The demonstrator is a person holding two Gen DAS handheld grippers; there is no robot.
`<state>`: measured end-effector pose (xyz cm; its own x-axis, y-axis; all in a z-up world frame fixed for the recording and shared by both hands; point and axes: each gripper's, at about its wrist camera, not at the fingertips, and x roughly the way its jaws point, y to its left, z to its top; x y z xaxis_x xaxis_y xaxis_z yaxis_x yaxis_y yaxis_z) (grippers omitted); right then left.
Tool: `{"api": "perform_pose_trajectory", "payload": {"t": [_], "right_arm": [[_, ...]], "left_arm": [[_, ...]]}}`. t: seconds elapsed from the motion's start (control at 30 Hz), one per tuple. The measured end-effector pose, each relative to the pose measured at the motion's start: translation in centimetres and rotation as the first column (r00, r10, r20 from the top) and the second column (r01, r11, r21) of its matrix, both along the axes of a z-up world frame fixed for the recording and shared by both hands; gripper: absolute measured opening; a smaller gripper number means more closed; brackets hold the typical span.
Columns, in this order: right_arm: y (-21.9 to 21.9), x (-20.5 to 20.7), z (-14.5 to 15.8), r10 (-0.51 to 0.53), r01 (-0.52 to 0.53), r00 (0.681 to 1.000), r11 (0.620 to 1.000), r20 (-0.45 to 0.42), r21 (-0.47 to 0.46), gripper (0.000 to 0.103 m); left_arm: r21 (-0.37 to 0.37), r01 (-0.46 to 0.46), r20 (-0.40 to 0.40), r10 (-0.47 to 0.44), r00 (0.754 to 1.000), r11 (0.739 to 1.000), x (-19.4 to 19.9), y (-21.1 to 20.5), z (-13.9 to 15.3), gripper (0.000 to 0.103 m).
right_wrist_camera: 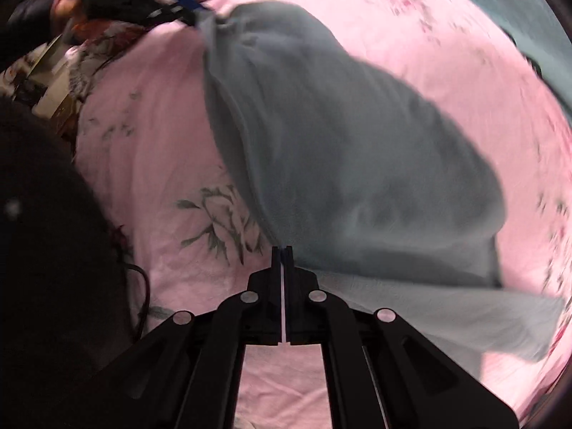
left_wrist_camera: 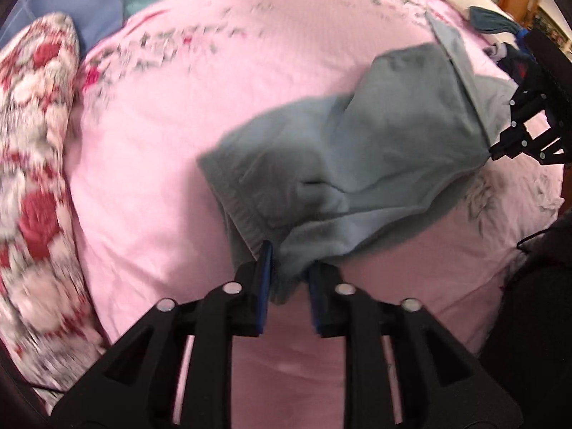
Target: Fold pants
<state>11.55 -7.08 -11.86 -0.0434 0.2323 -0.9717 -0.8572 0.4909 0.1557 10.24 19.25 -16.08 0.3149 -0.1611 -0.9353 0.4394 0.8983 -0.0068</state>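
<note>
Left claw point(left_wrist_camera: 287, 268) grips the pants point(left_wrist_camera: 357, 150) at the waistband, jaws narrow; right claw point(right_wrist_camera: 282, 250) is clamped on the opposite end. Pants hang stretched over the bed point(left_wrist_camera: 161, 143). Folding appears barely begun; all folds remain.

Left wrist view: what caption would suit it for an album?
Left tongs clamp bunched grey pants over a pink floral bedsheet.
</note>
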Motion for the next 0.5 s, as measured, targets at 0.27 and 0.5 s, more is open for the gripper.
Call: {"api": "perform_pose_trajectory", "payload": {"t": [0.27, 0.5], "right_arm": [[1.7, 1.2, 5.1, -0.139, 0.132, 0.990, 0.972, 0.022, 0.193, 0.027], [2.9, 1.5, -0.2, -0.307, 0.316, 0.948, 0.940, -0.079, 0.133, 0.027]], "left_arm": [[-0.022, -0.237, 0.050, 0.238, 0.970, 0.971, -3.4, 3.4, 2.4, 0.075], [-0.286, -0.301, 0.059, 0.330, 0.942, 0.910, -2.1, 1.7, 4.6, 0.075]]}}
